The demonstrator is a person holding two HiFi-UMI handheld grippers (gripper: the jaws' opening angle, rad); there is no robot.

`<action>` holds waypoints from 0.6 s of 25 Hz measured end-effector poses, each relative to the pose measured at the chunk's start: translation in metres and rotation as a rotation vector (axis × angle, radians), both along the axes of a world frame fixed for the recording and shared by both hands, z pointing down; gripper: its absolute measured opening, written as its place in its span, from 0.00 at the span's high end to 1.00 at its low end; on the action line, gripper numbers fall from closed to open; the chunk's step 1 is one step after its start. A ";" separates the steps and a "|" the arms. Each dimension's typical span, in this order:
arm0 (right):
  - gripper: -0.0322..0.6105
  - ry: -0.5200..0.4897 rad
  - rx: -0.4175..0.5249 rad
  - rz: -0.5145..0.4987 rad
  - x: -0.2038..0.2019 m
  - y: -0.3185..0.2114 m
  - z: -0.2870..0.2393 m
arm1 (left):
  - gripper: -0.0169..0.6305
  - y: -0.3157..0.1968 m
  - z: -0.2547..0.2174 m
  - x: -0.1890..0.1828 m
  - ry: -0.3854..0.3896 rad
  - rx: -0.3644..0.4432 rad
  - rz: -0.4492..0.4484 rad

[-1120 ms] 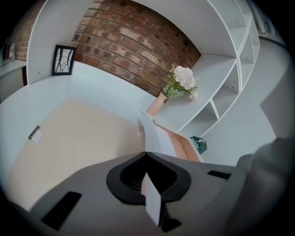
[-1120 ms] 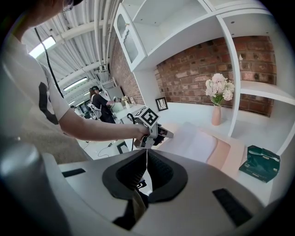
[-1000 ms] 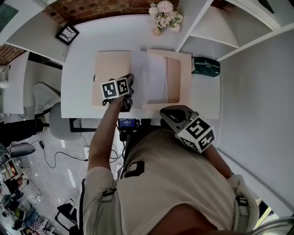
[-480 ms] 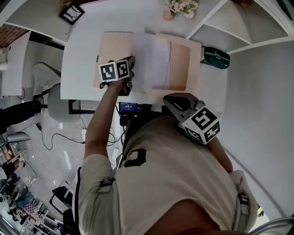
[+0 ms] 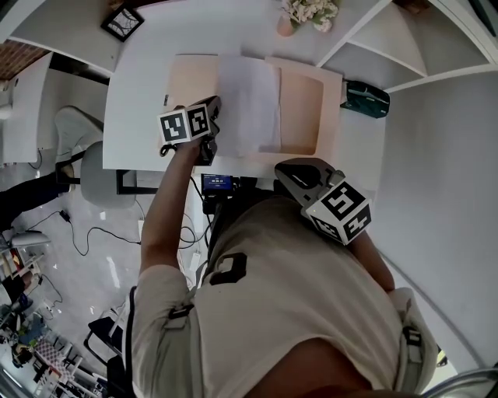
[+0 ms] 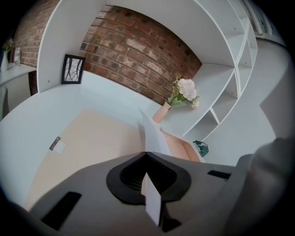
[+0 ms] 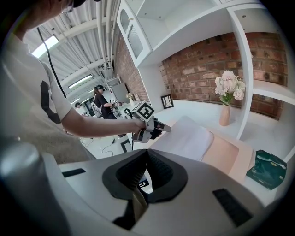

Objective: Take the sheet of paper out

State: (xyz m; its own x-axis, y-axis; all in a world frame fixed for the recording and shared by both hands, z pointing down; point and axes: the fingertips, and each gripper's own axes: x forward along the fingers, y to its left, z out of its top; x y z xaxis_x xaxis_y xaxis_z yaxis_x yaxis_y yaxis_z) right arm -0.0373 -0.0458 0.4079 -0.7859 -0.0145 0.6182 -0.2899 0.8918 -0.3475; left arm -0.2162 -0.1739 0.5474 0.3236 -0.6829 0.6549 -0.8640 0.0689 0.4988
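An open peach folder [image 5: 302,101] lies flat on the white table [image 5: 140,93]. A white sheet of paper [image 5: 249,101] lies over its middle, with its left edge lifted. My left gripper [image 5: 215,109] is shut on that edge; in the left gripper view the sheet [image 6: 150,133] runs out from between the closed jaws [image 6: 146,153] over the folder [image 6: 92,143]. My right gripper [image 5: 292,172] hangs close to the body at the table's near edge, shut and empty [image 7: 146,151]. The right gripper view shows the sheet [image 7: 184,138] and the left gripper [image 7: 161,128].
A vase of pale flowers [image 5: 303,14] stands at the back of the table, and a framed picture [image 5: 120,22] at the back left. A teal box [image 5: 364,97] sits beside the folder on the right. White shelving [image 5: 389,39] rises at the right. A small device [image 5: 218,183] hangs under the near edge.
The left gripper has drawn the sheet's edge leftward and slightly up, so more of the folder's right flap shows. The right gripper has stayed where it was.
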 end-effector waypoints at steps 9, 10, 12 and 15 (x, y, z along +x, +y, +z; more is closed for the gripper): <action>0.91 -0.001 0.004 -0.002 -0.001 0.001 -0.001 | 0.95 0.005 -0.014 -0.014 -0.039 0.032 0.011; 0.91 -0.001 0.003 -0.001 -0.001 0.001 0.000 | 0.95 0.006 -0.016 -0.015 -0.039 0.037 0.011; 0.91 -0.002 0.007 -0.002 -0.003 0.001 -0.001 | 0.95 0.007 -0.021 -0.019 -0.036 0.047 0.007; 0.91 -0.004 0.011 -0.005 -0.004 0.002 -0.001 | 0.95 0.009 -0.031 -0.027 -0.037 0.070 -0.008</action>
